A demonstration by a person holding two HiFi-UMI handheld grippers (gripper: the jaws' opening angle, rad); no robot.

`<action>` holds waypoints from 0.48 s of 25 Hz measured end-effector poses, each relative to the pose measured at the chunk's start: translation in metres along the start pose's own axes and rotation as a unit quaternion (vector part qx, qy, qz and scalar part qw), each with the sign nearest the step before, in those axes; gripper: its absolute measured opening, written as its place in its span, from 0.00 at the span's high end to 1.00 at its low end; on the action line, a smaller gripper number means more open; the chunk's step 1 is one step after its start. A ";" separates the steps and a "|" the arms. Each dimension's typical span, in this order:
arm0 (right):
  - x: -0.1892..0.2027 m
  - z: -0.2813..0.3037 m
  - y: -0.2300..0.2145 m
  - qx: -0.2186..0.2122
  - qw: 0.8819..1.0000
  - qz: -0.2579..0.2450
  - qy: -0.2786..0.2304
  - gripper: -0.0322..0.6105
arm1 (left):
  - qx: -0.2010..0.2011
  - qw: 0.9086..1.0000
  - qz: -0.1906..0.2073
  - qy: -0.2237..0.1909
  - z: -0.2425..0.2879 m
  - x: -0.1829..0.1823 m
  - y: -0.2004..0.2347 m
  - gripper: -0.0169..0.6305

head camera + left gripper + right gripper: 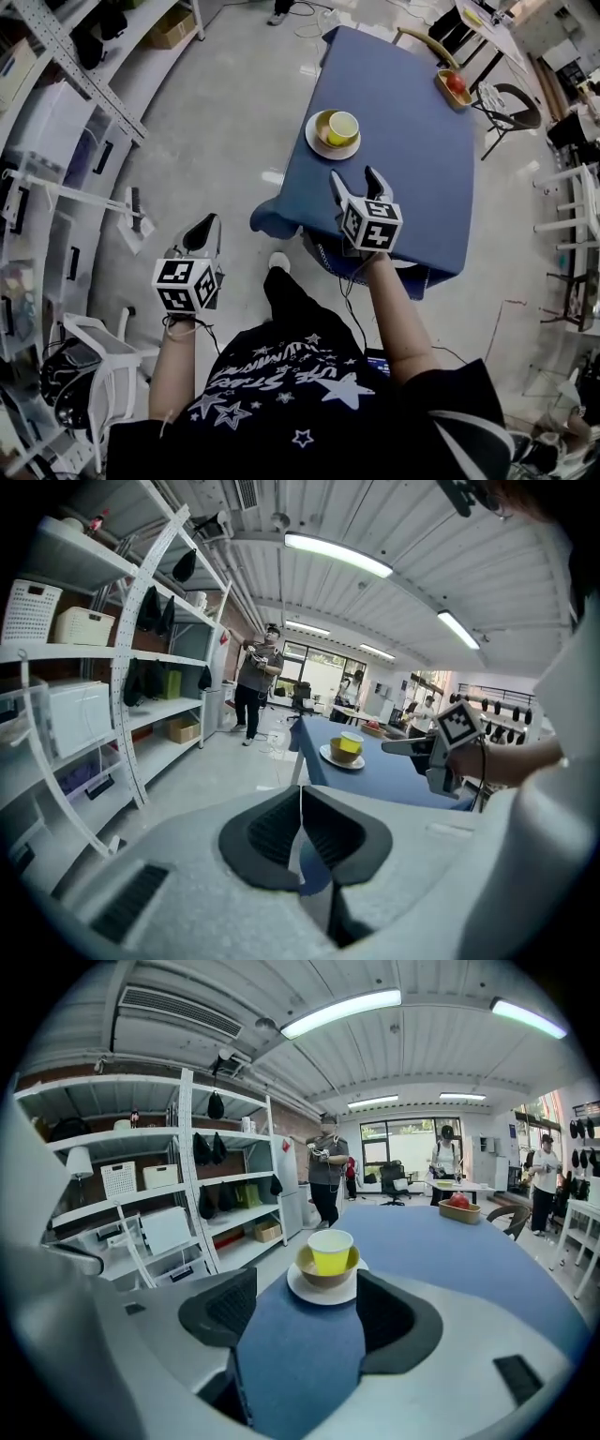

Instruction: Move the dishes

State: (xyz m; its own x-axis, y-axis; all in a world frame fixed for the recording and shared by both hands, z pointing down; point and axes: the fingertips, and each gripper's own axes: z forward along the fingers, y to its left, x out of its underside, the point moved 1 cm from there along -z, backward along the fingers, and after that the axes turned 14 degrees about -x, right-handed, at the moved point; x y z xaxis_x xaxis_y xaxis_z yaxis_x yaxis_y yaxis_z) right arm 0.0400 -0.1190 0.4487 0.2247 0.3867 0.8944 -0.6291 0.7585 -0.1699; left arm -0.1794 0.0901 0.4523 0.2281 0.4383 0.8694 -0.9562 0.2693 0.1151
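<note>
**A:** Where do the dishes stand?

**B:** Near the left edge of the blue cloth-covered table (412, 187). There is a round white plate (319, 148), a shallow olive-tan bowl (322, 122) on it, and a yellow cup (330, 1249) upright in the bowl. In the head view the stack lies at about eleven o'clock from the right gripper (354, 180), near it but apart.

**A:** And that gripper's jaws?

**B:** They are spread wide, with only tablecloth between them. Its own view looks along the cloth at the stack, which sits ahead of the tips and roughly centred in the gap.

**A:** The left gripper?

**B:** The left gripper (204, 230) hangs off the table over the pale grey floor (225, 122), at about eight o'clock from the right one. Its jaws are pressed together on nothing.

**A:** So which step is this?

**B:** It reads as the approach, with the stack untouched and nothing lifted.

**A:** What does the next move call for?

**B:** Probably the right gripper goes forward toward twelve o'clock and drops low enough to pinch a rim, either the plate's or the bowl's. The cup looks loose in the bowl, so the lift should stay level. The person may want the left gripper opened and brought in as support. The small wooden tray (441, 80) with the red fruit (456, 82), at the far corner between one and two o'clock, is well apart and out of the way.
</note>
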 end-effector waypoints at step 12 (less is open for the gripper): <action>-0.016 0.086 -0.062 0.002 0.999 -0.012 0.029 0.46 | 0.033 0.999 0.038 0.007 0.115 -0.069 -0.037 0.94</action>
State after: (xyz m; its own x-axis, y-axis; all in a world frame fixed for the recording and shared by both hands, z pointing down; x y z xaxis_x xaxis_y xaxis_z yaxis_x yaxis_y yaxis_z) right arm 0.0114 -0.2174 0.4800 0.2835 0.3980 0.8725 -0.6256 0.7663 -0.1463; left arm -0.1805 -0.0487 0.4435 0.1562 0.4676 0.8700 -0.9807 0.1785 0.0801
